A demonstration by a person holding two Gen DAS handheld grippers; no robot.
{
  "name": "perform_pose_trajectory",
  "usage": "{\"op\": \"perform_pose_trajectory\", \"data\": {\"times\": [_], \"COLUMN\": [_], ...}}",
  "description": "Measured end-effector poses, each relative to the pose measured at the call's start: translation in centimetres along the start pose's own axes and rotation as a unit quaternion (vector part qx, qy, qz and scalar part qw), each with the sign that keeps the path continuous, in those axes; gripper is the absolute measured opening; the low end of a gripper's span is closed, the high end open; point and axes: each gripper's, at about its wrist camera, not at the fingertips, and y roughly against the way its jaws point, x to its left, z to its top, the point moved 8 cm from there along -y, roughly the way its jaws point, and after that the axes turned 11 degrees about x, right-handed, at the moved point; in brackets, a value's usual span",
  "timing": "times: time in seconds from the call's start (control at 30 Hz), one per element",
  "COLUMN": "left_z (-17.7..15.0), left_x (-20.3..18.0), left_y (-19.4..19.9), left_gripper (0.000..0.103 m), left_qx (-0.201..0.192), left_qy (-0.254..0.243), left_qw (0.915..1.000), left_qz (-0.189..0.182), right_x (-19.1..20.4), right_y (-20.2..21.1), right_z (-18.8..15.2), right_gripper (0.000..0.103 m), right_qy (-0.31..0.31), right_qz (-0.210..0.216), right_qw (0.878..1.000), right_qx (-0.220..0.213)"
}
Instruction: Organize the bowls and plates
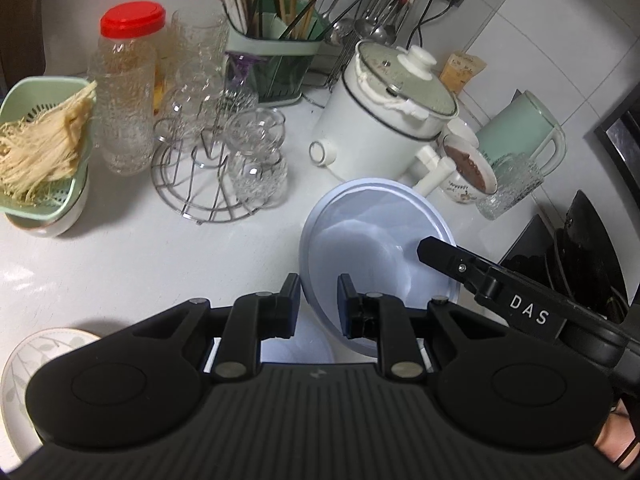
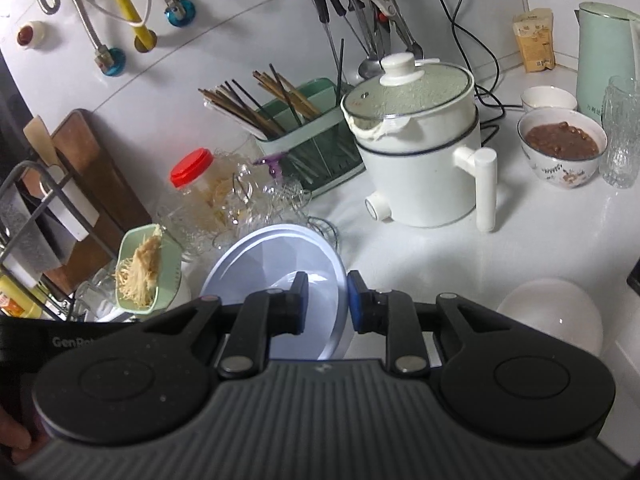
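Left hand-held gripper [image 1: 319, 304]: jaws narrow, pinching the near rim of the pale blue bowl [image 1: 372, 240]; bowl tilted, off the desk [image 1: 120, 256].
Right hand-held gripper [image 2: 328, 300]: jaws narrow, clamped on the same bowl's [image 2: 280, 260] right rim; in the left view it enters from the right [image 1: 440, 248] onto the bowl's far-right edge.
Left view only, near: patterned plate [image 1: 36, 360] below-left of the left hand-held gripper.
Right view only, near: white bowl [image 2: 552, 320] on the desk, right of the right hand-held gripper.
Ahead, both views: white electric pot [image 1: 384, 120] with lid, just beyond the blue bowl; green strainer of noodles [image 1: 44, 140] far to the left.
Beyond: bowl of brown food [image 2: 560, 148] right of the pot; chopstick holder [image 2: 308, 140] behind it.
Right view only, far: cutting boards [image 2: 92, 184] in a rack at far left; wall pipes.
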Motion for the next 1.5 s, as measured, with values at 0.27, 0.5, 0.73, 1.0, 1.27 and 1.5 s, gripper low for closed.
{"op": "perform_pose_trajectory", "data": {"times": [0.27, 0.5, 0.73, 1.0, 1.27, 1.5], "left_z": [-2.3, -4.4, -5.4, -5.8, -5.3, -3.9], "left_x": [2.4, 4.5, 5.7, 6.7, 6.2, 4.1], "left_y": [-2.1, -3.5, -4.4, -4.5, -3.1, -0.7], "left_gripper": [0.023, 0.023, 0.024, 0.024, 0.037, 0.042], "left_qx": [0.037, 0.073, 0.096, 0.086, 0.071, 0.034], "left_qy": [0.005, 0.014, 0.024, 0.031, 0.025, 0.004], "left_qw": [0.9992, 0.9969, 0.9946, 0.9944, 0.996, 0.9981], "left_qz": [0.009, 0.028, 0.032, 0.053, 0.049, 0.052], "right_x": [0.6, 1.7, 1.6, 1.4, 1.6, 1.8], "right_y": [-1.8, -4.0, -5.9, -7.3, -6.1, -3.3], "right_z": [-2.6, -5.3, -7.4, -8.9, -8.0, -6.1], "right_gripper": [0.024, 0.024, 0.025, 0.025, 0.049, 0.049], "right_qy": [-0.001, 0.008, -0.003, -0.018, -0.002, 0.002], "right_qz": [-0.017, -0.025, -0.027, -0.005, -0.01, -0.008], "right_qw": [0.999, 0.996, 0.992, 0.989, 0.992, 0.996], "right_qx": [0.042, 0.086, 0.122, 0.146, 0.127, 0.088]}}
